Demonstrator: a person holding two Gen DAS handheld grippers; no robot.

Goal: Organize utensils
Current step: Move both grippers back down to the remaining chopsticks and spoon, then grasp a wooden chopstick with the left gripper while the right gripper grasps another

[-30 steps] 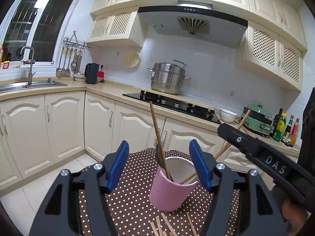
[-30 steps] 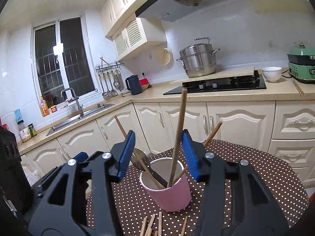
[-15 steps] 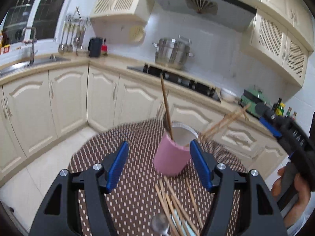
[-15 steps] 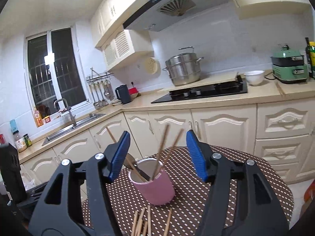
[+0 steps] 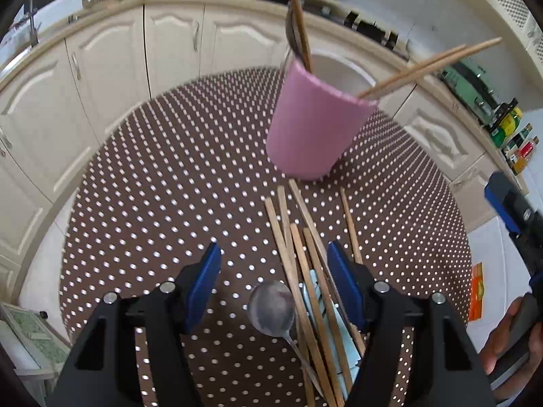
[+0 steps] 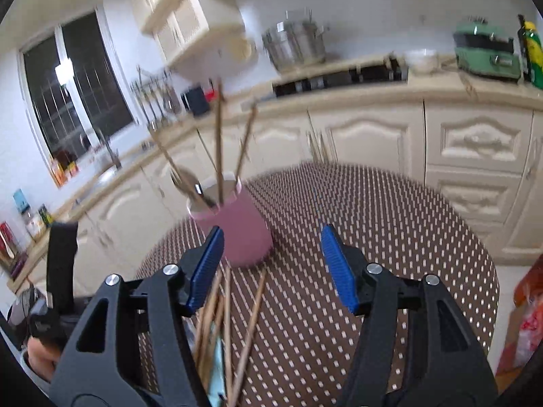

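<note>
Left wrist view. Kitchen: cream cabinets (image 5: 112, 64) curve round behind a round table under a brown polka-dot cloth (image 5: 163, 183). A pink cup (image 5: 315, 129) stands upright on the far half of the cloth. In it: two wooden chopsticks (image 5: 431, 64) leaning out to the right over the rim, and a further wooden stick beside a dark utensil (image 5: 297, 20) leaning against the left rim. A loose bundle of chopsticks (image 5: 305, 257) lies flat on the cloth just in front of the cup, their far ends close to its base. A metal spoon (image 5: 271, 308) lies bowl-up to the left of the bundle, its handle crossing under the sticks. Something pale blue sits under the bundle; I cannot tell what. My left gripper (image 5: 273, 283) hangs above the spoon and bundle, jaws apart, nothing between the pads. My right hand (image 5: 509, 346) shows at the right edge.

Right wrist view, blurred. Same cabinets, a window (image 6: 78, 91) at left. The pink cup (image 6: 237, 230) stands just beyond my right gripper (image 6: 271, 264), sticks and a spoon-like utensil upright in it. Loose chopsticks (image 6: 227, 322) lie beneath the left finger. The jaws have just been opening; they are released, nothing between them.
</note>
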